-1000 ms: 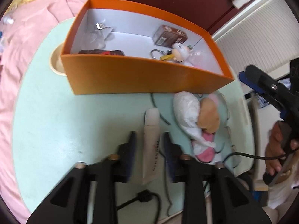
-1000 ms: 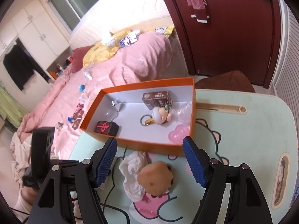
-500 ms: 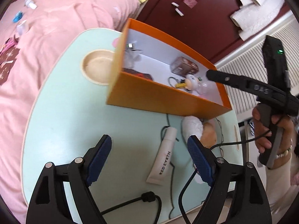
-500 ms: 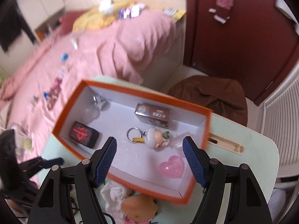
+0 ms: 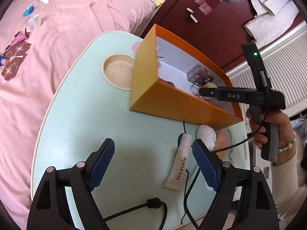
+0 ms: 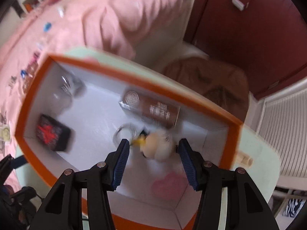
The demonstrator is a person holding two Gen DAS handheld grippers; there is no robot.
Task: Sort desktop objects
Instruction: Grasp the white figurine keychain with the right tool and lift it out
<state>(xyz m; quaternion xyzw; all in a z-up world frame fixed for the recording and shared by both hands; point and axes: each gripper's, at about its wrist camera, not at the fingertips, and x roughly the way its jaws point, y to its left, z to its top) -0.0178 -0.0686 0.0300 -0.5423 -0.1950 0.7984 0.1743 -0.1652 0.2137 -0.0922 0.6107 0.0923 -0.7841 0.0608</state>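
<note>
An orange box point(image 5: 172, 103) stands on the mint table point(image 5: 86, 115). My left gripper point(image 5: 153, 163) is open and empty above the table, left of a white tube point(image 5: 179, 164) that lies flat. A white tissue wad point(image 5: 206, 136) and a tan plush point(image 5: 220, 143) lie right of the tube. My right gripper point(image 6: 152, 159) is open over the box point(image 6: 134, 80), with a cream doll keychain point(image 6: 157, 145) between its fingers, untouched. The box also holds a brown carton point(image 6: 153, 109), a black and red pack point(image 6: 51, 132), a clear item point(image 6: 65, 90) and a pink heart point(image 6: 168, 184).
A round cup recess point(image 5: 118, 71) sits in the table left of the box. Black cables point(image 5: 153, 203) run across the near table edge. A pink bed point(image 5: 48, 38) with small items lies to the left. A dark red door point(image 5: 201, 9) is behind.
My left gripper let go of the tube, opened and pulled back to the left. My right gripper moved forward and down over the box onto the doll keychain.
</note>
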